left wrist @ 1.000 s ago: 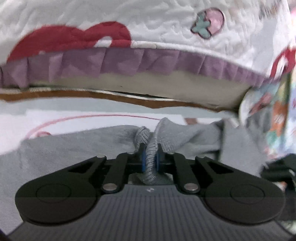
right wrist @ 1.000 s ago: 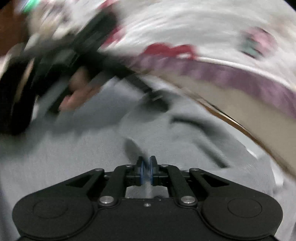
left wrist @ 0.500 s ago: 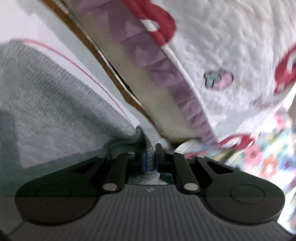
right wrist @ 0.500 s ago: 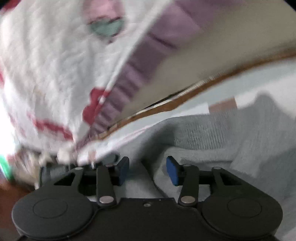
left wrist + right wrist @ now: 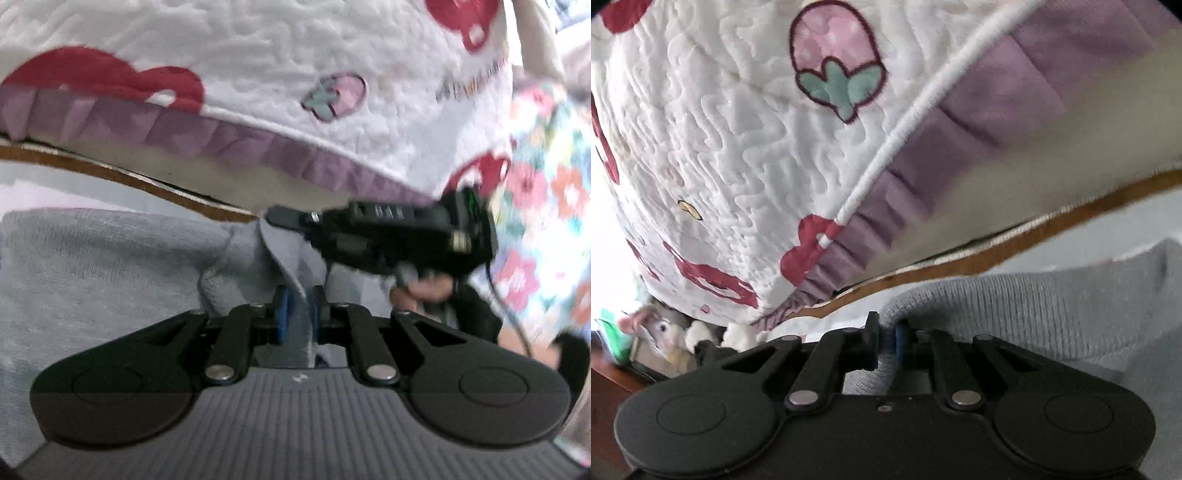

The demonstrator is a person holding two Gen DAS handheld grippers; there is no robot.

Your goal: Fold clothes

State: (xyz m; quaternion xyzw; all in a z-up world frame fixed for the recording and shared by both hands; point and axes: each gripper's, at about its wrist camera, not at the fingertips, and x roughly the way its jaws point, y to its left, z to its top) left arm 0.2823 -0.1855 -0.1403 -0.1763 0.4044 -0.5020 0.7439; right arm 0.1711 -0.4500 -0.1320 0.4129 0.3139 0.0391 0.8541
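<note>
Both tongs pinch the grey sweater.
Left tongs point(image 5: 298, 308) loosen a bit on a fold of the sweater point(image 5: 110, 266); right tongs point(image 5: 885, 341) squeeze its edge. It lies flat beside the quilt point(image 5: 713, 140).

A pale white surface with a thin red curved line point(image 5: 55, 184) carries the clothes. A grey knitted garment point(image 5: 110, 266) lies spread directly on it, below a brown-edged board point(image 5: 110, 173)
</note>
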